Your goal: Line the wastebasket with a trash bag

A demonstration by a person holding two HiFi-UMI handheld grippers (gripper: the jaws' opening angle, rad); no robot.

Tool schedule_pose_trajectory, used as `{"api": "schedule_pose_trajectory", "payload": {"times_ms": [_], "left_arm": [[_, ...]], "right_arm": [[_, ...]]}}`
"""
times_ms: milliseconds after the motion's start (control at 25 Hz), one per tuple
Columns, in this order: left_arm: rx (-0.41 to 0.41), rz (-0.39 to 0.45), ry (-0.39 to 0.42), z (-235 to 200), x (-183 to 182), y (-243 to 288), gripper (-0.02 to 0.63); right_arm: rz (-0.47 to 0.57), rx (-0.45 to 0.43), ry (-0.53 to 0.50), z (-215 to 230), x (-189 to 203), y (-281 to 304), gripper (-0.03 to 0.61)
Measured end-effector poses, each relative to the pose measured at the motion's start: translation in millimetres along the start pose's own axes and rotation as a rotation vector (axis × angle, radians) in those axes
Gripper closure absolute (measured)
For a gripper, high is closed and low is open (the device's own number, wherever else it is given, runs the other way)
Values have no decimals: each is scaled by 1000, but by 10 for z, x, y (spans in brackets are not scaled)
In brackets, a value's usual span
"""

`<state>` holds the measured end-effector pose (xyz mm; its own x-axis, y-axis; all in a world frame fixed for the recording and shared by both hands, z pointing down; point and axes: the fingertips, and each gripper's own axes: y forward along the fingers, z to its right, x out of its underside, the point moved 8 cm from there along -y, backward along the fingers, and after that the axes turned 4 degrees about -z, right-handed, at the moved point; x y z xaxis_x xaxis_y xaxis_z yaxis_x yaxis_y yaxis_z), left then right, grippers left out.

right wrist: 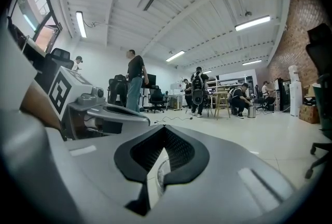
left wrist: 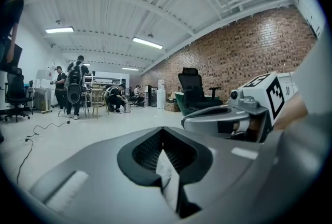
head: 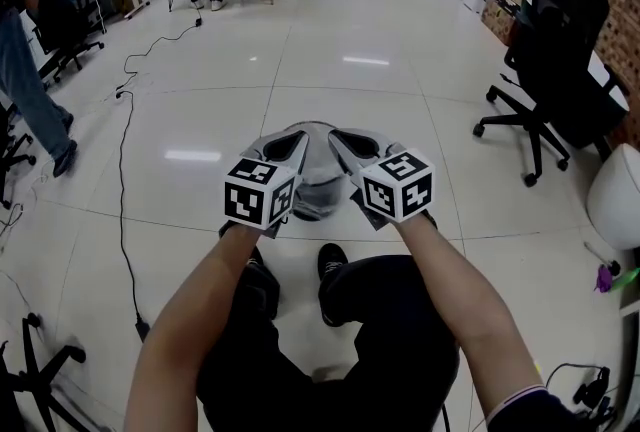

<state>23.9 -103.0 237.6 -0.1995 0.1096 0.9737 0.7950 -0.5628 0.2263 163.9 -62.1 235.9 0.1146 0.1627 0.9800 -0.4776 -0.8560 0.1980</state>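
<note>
Now left gripper [head: 298,138] and right gripper [head: 338,138] angle inward, both closed.

Left gripper [head: 299,137], right gripper [head: 339,138] (side by side) closed.

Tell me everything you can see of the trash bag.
The trash bag looks like thin, whitish, slightly see-through film, bunched and crumpled between the two grippers, just ahead of the person's legs. The left gripper is shut on one part of it and the right gripper on another. A pale strip of film shows inside each pair of closed jaws. The grippers hide most of it, and what lies under it cannot be made out.
</note>
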Motion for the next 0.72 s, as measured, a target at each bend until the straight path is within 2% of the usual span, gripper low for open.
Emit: {"api": "schedule_pose_trajectory", "payload": {"times_ms": [720], "left_arm": [[-1, 0, -6, 20, -4, 18, 603]], "right_arm": [[15, -2, 8, 7, -16, -40, 578]]}}
